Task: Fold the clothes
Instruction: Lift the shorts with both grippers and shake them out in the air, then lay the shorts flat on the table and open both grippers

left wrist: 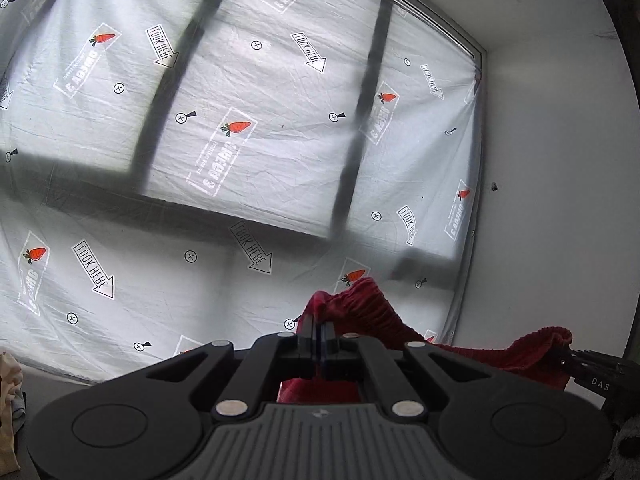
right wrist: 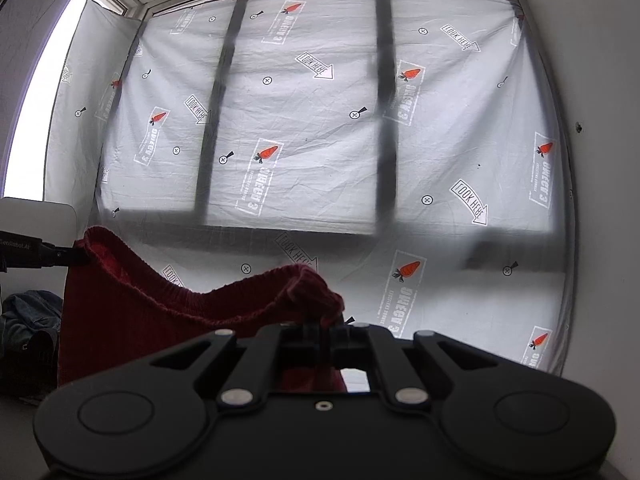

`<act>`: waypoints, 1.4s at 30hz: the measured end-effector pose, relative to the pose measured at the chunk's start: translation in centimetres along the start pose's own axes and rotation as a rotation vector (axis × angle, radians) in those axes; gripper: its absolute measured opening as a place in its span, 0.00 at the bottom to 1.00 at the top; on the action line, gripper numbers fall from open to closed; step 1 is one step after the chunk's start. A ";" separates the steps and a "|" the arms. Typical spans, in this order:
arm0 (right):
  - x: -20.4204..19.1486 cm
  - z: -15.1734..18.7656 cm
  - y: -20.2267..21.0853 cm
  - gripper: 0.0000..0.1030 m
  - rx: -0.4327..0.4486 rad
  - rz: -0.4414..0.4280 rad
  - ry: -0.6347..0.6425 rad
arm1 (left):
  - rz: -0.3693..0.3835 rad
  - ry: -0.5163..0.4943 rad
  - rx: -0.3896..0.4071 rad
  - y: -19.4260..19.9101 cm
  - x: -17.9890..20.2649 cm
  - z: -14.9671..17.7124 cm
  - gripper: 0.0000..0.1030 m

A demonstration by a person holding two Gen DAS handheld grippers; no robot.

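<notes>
Left gripper [left wrist: 319, 330] and right gripper [right wrist: 325, 330] both clamped on elasticated edge of red ribbed knit garment [right wrist: 132, 320], hanging in air before printed window sheet [right wrist: 320, 128] (no fold visible yet); folding all ahead.

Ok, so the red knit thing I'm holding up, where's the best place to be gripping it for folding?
Grip the red garment at the two ends of its ribbed top hem, one gripper per end, coming in from each side. That hem is a thick gathered band, and the cloth hangs below it. The left gripper and right gripper are shut on those ends, with the hem sagging between them.
</notes>
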State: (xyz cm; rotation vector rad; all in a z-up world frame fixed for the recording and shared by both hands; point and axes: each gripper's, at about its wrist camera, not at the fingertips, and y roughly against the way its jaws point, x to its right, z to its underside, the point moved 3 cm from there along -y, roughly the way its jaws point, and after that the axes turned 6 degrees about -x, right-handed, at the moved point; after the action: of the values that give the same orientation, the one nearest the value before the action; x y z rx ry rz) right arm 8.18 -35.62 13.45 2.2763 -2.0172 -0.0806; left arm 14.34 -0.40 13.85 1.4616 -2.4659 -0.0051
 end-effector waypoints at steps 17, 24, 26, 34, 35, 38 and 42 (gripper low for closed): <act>-1.5 9.1 -10.6 0.06 -0.276 0.033 0.020 | -0.284 0.067 -0.228 -8.1 -4.3 10.1 0.02; -1.8 10.0 -16.6 0.06 -0.304 0.018 0.052 | -0.294 0.112 -0.230 -13.0 -8.3 9.4 0.02; -1.6 10.1 -18.7 0.06 -0.308 0.010 0.038 | -0.296 0.120 -0.223 -14.8 -9.5 8.8 0.02; -0.3 12.5 -29.8 0.06 -0.392 0.003 0.024 | -0.323 0.192 -0.298 -24.5 -15.6 9.9 0.02; -0.2 13.2 -31.5 0.06 -0.414 0.003 0.023 | -0.329 0.202 -0.320 -26.0 -16.6 10.4 0.02; 0.2 15.7 -36.7 0.06 -0.488 0.009 0.017 | -0.360 0.222 -0.390 -30.4 -19.3 12.3 0.05; -0.3 19.7 -43.4 0.14 -0.603 0.048 0.043 | -0.449 0.197 -0.525 -36.2 -22.5 15.2 0.29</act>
State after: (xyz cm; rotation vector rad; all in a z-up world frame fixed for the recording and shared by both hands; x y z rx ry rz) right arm 48.93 -31.00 -10.85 1.8291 -1.7149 -0.5481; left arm 52.10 -0.85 -11.16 1.6267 -1.7521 -0.5264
